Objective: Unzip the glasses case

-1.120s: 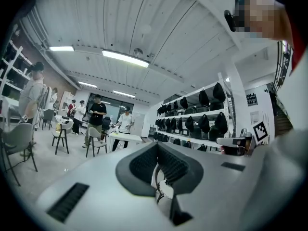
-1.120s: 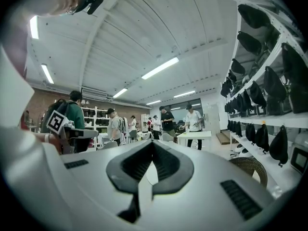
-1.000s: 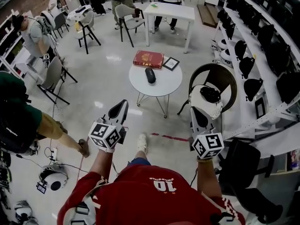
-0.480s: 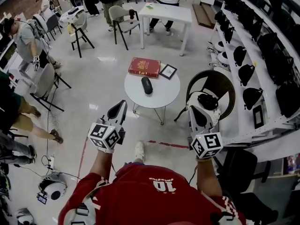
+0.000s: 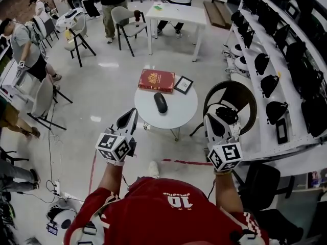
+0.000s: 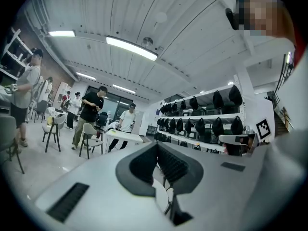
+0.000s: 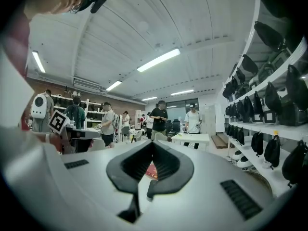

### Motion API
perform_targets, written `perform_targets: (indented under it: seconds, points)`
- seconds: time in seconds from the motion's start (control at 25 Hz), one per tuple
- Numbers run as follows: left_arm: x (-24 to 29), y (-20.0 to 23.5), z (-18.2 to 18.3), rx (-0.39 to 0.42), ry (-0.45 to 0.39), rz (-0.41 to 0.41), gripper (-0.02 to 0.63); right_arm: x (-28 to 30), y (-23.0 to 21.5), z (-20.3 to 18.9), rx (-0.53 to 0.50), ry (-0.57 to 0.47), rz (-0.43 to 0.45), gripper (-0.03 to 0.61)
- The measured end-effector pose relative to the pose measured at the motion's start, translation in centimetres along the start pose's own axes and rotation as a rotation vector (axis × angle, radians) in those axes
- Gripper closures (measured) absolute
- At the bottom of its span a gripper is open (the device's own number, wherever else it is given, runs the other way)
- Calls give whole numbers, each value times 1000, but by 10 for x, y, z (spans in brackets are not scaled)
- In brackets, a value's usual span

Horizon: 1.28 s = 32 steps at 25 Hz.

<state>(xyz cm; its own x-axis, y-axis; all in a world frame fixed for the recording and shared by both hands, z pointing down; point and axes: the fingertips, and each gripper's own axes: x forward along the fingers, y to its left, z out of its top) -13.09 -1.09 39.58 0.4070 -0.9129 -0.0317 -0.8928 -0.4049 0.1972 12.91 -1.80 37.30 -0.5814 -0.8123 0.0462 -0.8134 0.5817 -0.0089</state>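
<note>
Left claw (image 5: 132, 115) and right claw (image 5: 211, 120) both pinched together, empty. Black oblong glasses case (image 5: 160, 102) sits mid round white table (image 5: 188, 112), far ahead, well apart from me. Likely light, semi-stiff, slides easily — pin the shell with one claw, pull the zipper tab with the other.

Both arms reach forward from red short sleeves (image 5: 102, 200), roughly parallel and well apart, the left forearm (image 5: 109, 176) at the scene's left and the right forearm (image 5: 226, 188) at its right, each hand tucked under its gripper's marker cube (image 5: 114, 147). The left gripper (image 5: 132, 117) points level and away from the body, jaws closed tip to tip, ribbed pads meeting, nothing between them. The right gripper (image 5: 216, 120) is held the same way, about as far out as the left, jaws likewise together and empty.
</note>
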Motion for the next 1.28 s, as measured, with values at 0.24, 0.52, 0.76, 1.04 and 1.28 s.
perform_targets:
  seconds: [0.24,0.52,0.76,1.04,1.28]
  points:
    - [27,42,3,-17,5,-22,606,46,3,6,-19,7,-17,566]
    - [48,85,8,-35,4,-48,606,90,13,12,-40,8,-39,566]
    - [62,108,4,-54,18,-72,606,105,12,8,-44,24,-77,566]
    - [73,119,-4,-76,21,-79,606,113,6,0,-54,59,-91,566]
    - [77,131,-17,-91,41,-52,606,132,2,-5,-43,53,-60,566]
